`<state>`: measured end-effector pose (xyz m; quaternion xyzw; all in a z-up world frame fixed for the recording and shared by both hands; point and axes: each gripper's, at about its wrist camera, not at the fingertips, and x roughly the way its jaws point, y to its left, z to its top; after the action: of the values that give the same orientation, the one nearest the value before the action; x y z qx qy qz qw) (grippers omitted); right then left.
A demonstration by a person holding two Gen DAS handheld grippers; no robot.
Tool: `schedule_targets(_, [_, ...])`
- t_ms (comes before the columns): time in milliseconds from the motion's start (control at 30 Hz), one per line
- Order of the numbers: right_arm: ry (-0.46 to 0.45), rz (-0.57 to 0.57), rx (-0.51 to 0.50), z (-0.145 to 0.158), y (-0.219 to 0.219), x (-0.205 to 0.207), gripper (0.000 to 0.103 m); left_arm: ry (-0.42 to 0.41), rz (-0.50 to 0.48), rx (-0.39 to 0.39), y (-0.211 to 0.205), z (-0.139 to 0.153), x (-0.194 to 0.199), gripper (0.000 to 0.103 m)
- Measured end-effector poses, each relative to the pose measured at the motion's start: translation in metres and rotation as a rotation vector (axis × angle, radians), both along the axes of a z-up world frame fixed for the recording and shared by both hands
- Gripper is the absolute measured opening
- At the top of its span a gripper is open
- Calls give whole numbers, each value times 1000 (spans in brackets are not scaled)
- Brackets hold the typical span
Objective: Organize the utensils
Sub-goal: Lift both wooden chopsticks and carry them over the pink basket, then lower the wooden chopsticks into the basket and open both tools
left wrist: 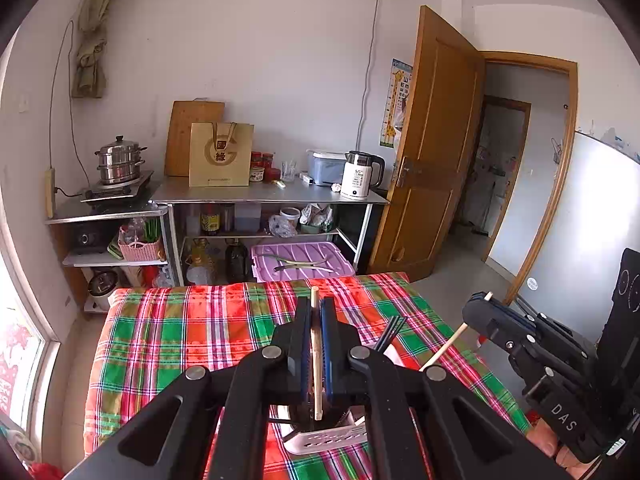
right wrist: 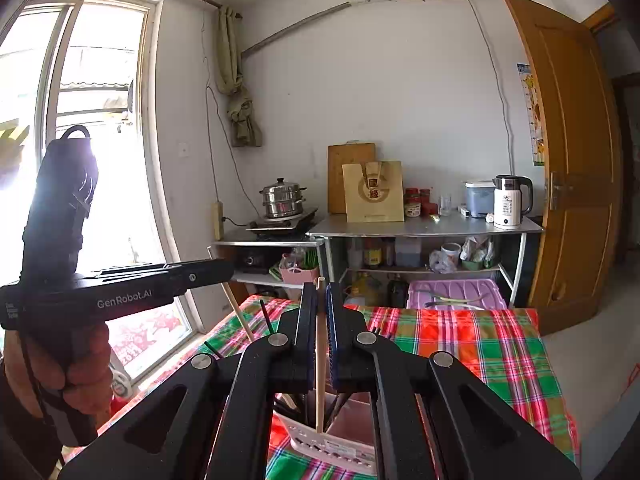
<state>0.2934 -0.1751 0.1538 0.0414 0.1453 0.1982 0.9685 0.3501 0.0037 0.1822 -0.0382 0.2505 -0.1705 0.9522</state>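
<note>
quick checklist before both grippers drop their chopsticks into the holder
1. Left gripper shut on its wooden chopstick: ok.
2. Right gripper shut on the second wooden chopstick: ok.
3. Chopsticks upright between the pads, not skewed: ok in both wrist views.
4. White utensil holder below the left chopstick's lower end: ok; whether the tip is inside it, cannot tell.
5. Room in the holder: dark chopsticks already stand in it; free space cannot tell.
6. Grippers apart from each other: ok, the right one sits off to the side in the left view.
</note>
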Motion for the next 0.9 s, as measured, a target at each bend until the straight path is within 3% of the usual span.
schedule_targets(167, [12,-4,-17,-14,8,12,5,33,-4,-4,2,-16,19,4])
schedule_targets(533, [147,18,-55,-64,14,32,5,172,-20,51,-8,-66,50,5])
schedule_targets(833, [216,18,-84,-87,16,37,5,213,-23,75,-12,-81,54,5])
schedule_targets(900, [223,22,-84,-86,16,37,5,209,-22,89,-14,-82,53,10])
